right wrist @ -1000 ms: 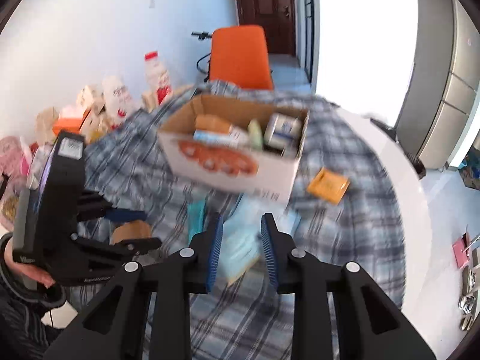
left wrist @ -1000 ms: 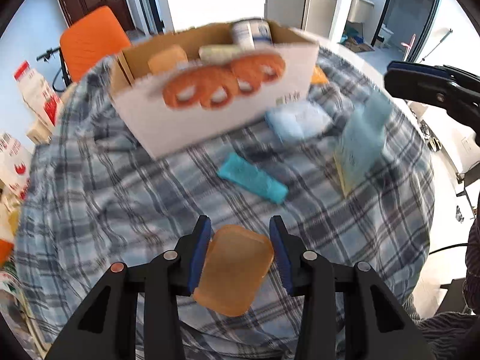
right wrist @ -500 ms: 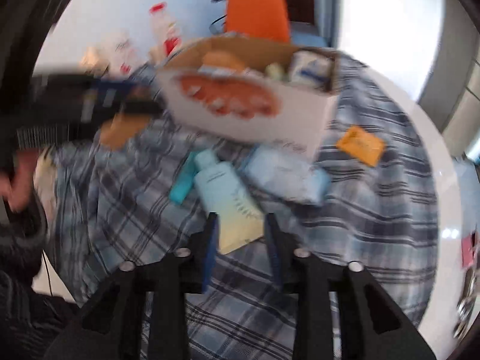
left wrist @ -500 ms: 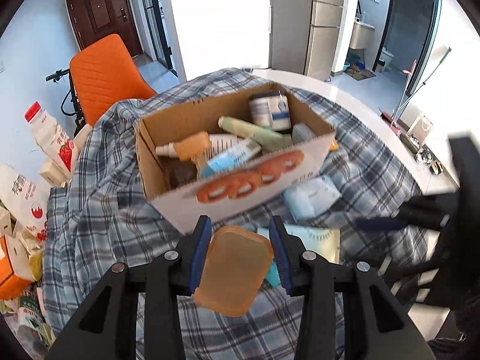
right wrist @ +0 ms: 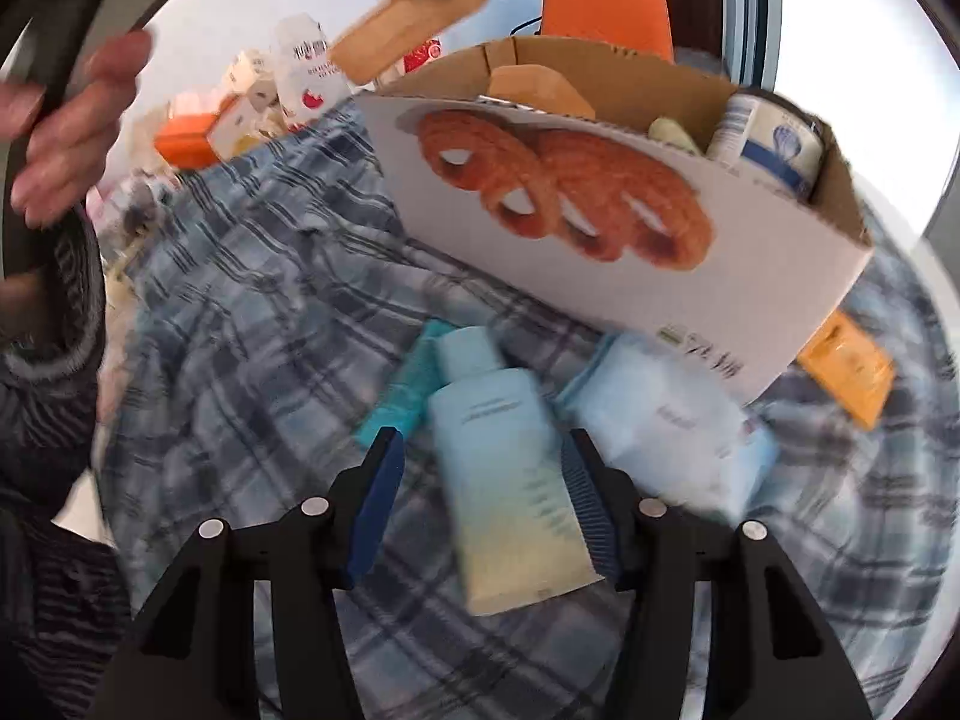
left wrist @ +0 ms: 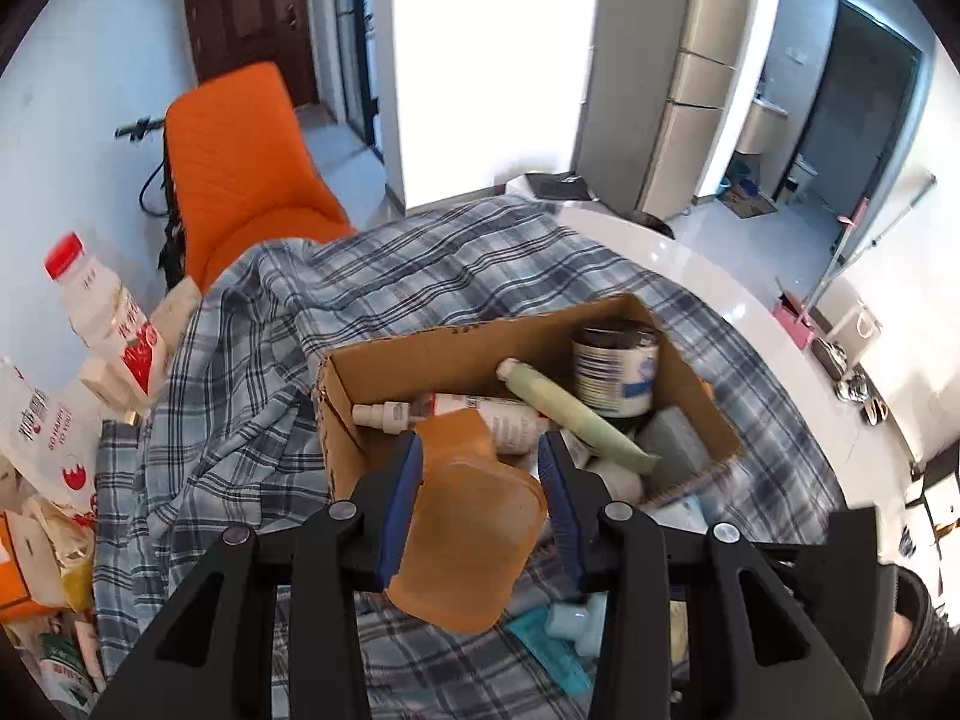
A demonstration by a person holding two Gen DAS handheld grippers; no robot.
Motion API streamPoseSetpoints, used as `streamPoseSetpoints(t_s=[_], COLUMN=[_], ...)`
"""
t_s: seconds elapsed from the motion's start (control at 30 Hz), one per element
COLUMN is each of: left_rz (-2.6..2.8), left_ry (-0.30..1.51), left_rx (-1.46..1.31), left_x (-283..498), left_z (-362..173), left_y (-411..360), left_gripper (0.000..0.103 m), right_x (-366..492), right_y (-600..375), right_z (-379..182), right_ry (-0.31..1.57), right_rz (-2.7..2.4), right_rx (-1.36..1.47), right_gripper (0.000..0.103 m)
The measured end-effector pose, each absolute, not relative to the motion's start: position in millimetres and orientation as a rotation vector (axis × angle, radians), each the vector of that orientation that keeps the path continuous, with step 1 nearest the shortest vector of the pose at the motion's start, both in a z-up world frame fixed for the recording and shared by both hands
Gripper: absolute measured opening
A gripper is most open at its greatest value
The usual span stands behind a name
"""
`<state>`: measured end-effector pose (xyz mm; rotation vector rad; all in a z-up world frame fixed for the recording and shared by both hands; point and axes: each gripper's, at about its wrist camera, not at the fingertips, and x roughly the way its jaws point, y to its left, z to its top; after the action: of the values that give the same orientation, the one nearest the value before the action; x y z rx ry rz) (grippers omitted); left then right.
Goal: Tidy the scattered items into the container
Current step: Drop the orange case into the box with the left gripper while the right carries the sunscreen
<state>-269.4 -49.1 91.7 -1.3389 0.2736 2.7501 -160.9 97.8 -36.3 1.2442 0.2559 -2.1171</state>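
Observation:
My left gripper (left wrist: 480, 468) is shut on an orange translucent soap case (left wrist: 474, 534) and holds it over the near wall of the open cardboard box (left wrist: 456, 348), which holds bottles, a tube and a tin. From the right wrist view the case (right wrist: 408, 24) hangs above the box (right wrist: 750, 300). My right gripper (right wrist: 486, 486) is open low over the cloth, its fingers either side of a pale blue tube (right wrist: 510, 468) lying flat. A teal tube (right wrist: 408, 384), a light blue pack (right wrist: 666, 426) and an orange sachet (right wrist: 852, 366) lie beside it.
A blue plaid cloth (left wrist: 252, 360) covers the round white table (left wrist: 750, 312). An orange chair (left wrist: 240, 162) stands behind it. Milk bottles and cartons (left wrist: 102, 312) crowd the left side.
My left gripper has carried the soap case forward and up over the box. My right gripper has let go of the pale blue tube, which now lies flat, and opened wider around it.

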Motion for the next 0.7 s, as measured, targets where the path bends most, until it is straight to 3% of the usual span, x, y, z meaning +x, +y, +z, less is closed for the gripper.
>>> streamPoseSetpoints(t_s=[0.13, 0.2, 0.27, 0.7], left_rz=[2.752, 2.75, 2.756, 2.871], left_ry=[0.309, 0.31, 0.303, 0.401], left_rx=[-1.39, -1.428, -1.439, -1.342], left_x=[-286, -291, -290, -246], left_z=[76, 68, 64, 80], left_y=[-52, -55, -58, -77], left_gripper=[0.045, 0.07, 0.078, 0.08], right_x=[-165, -161, -159, -151], right_y=[98, 95, 94, 113], right_z=[-49, -50, -50, -21], right_ry=[0.263, 0.315, 0.351, 0.257], right_rz=[-2.054, -2.054, -2.072, -2.154], right_rx=[1.271, 1.244, 1.227, 1.155], right_gripper=[0.054, 0.054, 0.048, 0.046])
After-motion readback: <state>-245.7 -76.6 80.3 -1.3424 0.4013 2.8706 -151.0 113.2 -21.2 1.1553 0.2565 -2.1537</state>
